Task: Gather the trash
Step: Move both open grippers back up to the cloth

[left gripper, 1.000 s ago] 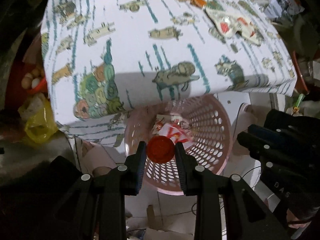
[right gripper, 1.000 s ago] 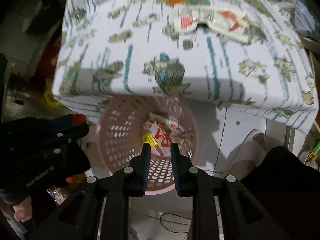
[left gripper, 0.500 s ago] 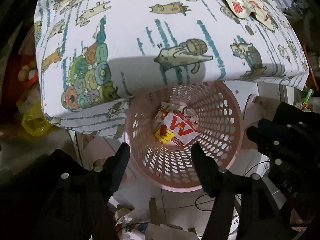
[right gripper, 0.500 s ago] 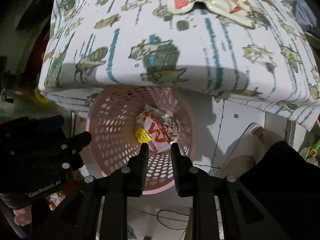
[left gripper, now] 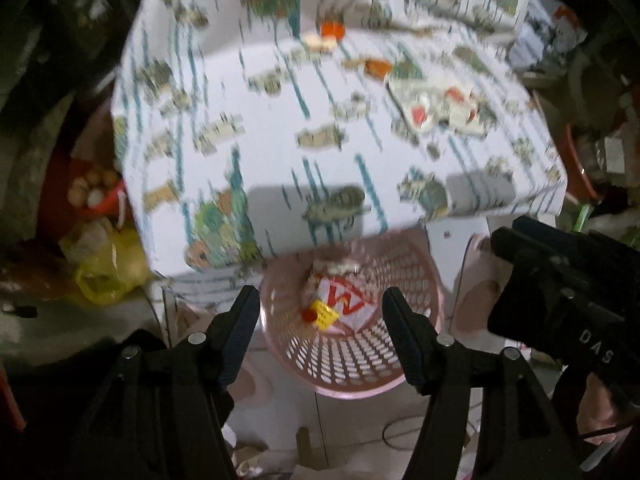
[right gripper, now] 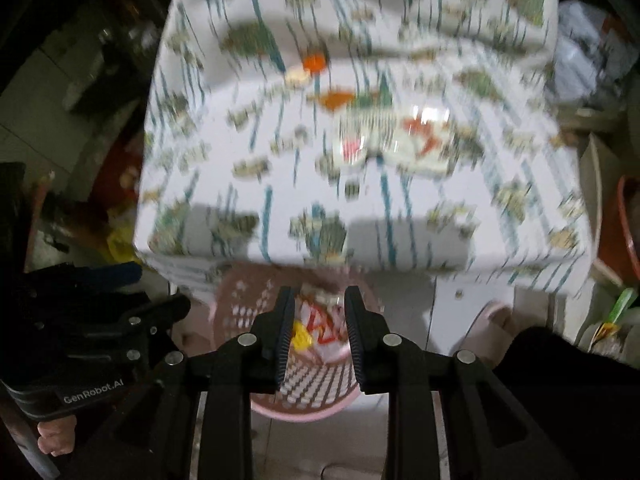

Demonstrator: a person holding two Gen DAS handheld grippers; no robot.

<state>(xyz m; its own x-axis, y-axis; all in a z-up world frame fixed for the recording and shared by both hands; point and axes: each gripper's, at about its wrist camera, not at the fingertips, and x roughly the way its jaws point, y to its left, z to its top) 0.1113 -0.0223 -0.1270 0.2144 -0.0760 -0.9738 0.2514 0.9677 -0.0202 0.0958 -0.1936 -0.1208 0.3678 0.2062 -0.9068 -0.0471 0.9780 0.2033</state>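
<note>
A pink perforated basket [left gripper: 416, 280] stands on the floor under the table's front edge and shows in the right wrist view [right gripper: 240, 312] too. It holds a red-and-white wrapper [left gripper: 344, 304], a yellow piece [left gripper: 324, 314] and a small red cap [left gripper: 307, 315]. My left gripper [left gripper: 320, 312] is open and empty above the basket. My right gripper [right gripper: 319, 320] is empty, its jaws a narrow gap apart, over the basket. On the patterned tablecloth [left gripper: 272, 120] lie a white-and-red wrapper [left gripper: 440, 108] and orange scraps [left gripper: 378, 67]. Both views are blurred.
A yellow plastic bag [left gripper: 104, 276] and a red bowl of round items [left gripper: 92, 192] sit left of the table. Clutter lines the right side, with a red tub [right gripper: 624, 232]. A pink slipper [right gripper: 488, 316] lies right of the basket.
My left gripper opened and dropped the red cap into the basket. Both cameras have tilted up so more of the table top shows. The right gripper's jaws have parted a little.
</note>
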